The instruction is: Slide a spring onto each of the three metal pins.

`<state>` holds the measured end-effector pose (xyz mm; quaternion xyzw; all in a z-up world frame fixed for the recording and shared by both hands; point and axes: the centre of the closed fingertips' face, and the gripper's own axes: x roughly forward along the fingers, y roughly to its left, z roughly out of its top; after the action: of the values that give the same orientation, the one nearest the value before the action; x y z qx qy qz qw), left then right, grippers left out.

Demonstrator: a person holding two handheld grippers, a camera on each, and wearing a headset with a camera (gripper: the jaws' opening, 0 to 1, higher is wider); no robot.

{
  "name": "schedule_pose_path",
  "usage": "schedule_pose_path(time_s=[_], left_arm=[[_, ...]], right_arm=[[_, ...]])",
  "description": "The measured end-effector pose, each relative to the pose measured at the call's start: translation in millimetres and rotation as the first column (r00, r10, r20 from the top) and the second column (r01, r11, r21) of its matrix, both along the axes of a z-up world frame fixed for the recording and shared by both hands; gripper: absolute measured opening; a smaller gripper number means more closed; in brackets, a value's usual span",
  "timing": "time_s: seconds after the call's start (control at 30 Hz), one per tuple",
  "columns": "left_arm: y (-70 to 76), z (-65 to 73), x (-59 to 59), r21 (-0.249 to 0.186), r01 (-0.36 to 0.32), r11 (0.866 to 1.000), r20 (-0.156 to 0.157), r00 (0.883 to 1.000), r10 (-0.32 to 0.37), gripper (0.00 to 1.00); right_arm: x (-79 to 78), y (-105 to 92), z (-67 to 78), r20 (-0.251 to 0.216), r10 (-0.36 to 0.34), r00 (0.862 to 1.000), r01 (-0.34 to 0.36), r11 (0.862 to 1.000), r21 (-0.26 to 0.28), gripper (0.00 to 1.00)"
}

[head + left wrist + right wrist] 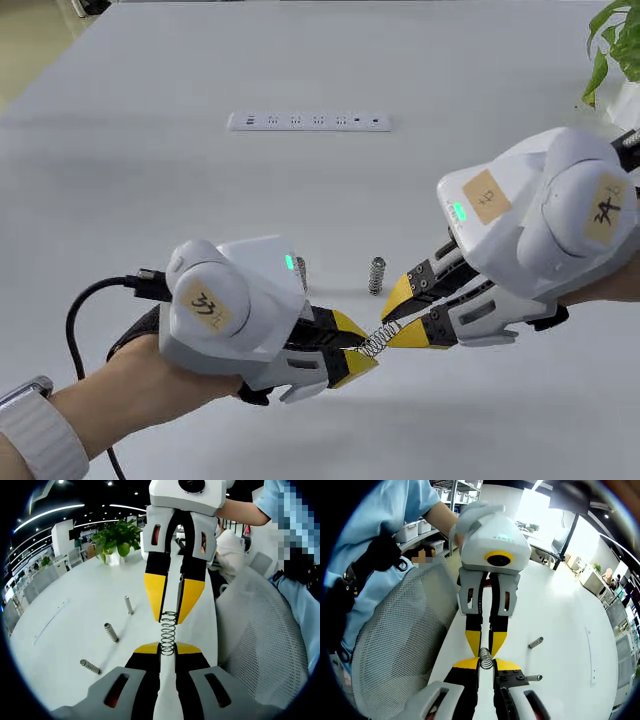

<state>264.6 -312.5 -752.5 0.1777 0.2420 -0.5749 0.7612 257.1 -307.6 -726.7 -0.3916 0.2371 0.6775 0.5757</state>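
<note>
A short coil spring [378,338] hangs in the air between my two grippers. My left gripper [362,350] is shut on its near end [167,642]. My right gripper [392,325] faces it tip to tip. In the left gripper view the right gripper [172,617] is shut on a thin metal pin [179,591] that runs into the spring. The right gripper view shows the spring [485,657] at the tips of my right gripper [486,665]. On the table stand a spring-covered pin [376,275] and a bare pin [128,605]. Another spring [90,666] lies flat.
A white power strip [308,122] lies at the far middle of the grey table [200,200]. A potted plant [615,45] stands at the far right. A black cable [85,300] trails from the left gripper. A mesh chair [395,645] stands off the table's edge beside a person.
</note>
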Motion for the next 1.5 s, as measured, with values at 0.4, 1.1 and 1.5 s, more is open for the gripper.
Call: schedule_pose_path(time_s=[0.4,1.1,1.5], left_arm=[[-2.2,1.0,-2.1,-0.017,-0.002,1.0,0.0,1.0,0.002,0.06],[-8.4,4.9,-0.9,-0.041,0.006,0.999,0.008,1.0,-0.006,0.06],[-13.1,9.2,-2.0,-0.059,0.017,0.998,0.013,1.0,-0.016,0.06]], right_arm=[[-2.7,-2.1,3.4,-0.038,-0.016,0.999,0.016,1.0,0.004,0.12],[-3.7,-2.5,-5.0,-0.059,0.015,0.998,-0.017,0.999,-0.032,0.15],[-3.1,-1.1,-7.8,-0.078,0.025,0.997,-0.028,0.999,-0.037,0.09]])
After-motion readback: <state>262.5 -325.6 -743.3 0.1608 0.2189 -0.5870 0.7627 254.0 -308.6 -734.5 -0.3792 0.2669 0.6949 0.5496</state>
